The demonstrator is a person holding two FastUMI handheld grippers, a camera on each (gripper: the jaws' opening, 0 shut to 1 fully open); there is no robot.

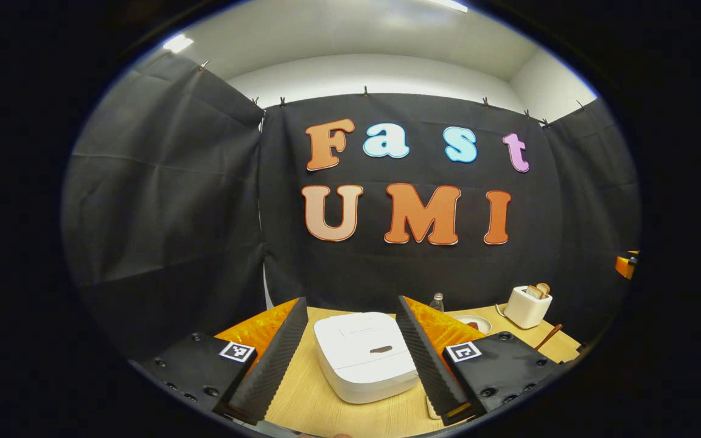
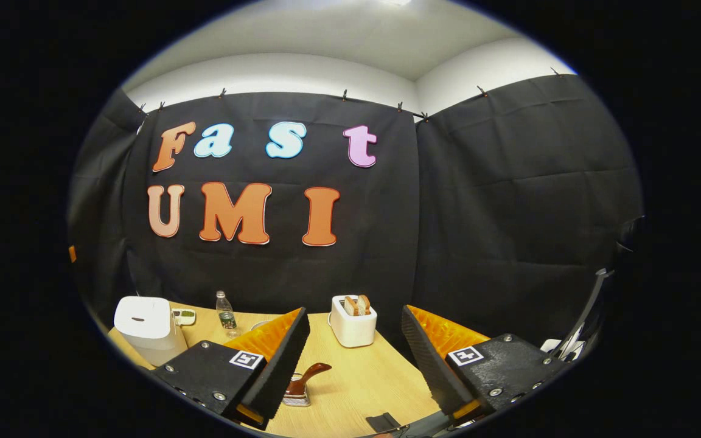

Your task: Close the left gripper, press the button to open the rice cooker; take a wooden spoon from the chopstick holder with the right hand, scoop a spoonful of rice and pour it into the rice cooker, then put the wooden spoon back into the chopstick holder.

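Note:
A white rice cooker (image 1: 366,356) stands on the wooden table (image 1: 302,395) with its lid down; a dark oval button (image 1: 381,350) shows on top. My left gripper (image 1: 350,302) is open, its fingers flanking the cooker from above and apart from it. In the right gripper view the rice cooker (image 2: 146,325) is at the far left. A wooden spoon (image 2: 309,372) leans out of a low metal chopstick holder (image 2: 296,398) just beside the left finger of my open right gripper (image 2: 355,310). The spoon handle (image 1: 548,336) also pokes up at the right of the left gripper view.
A white toaster (image 2: 352,321) with bread slices stands at the back, with a small water bottle (image 2: 224,313) and a little dish (image 2: 184,315) left of it. A shallow plate (image 1: 472,322) sits behind the cooker. A small black object (image 2: 381,421) lies at the table's front edge.

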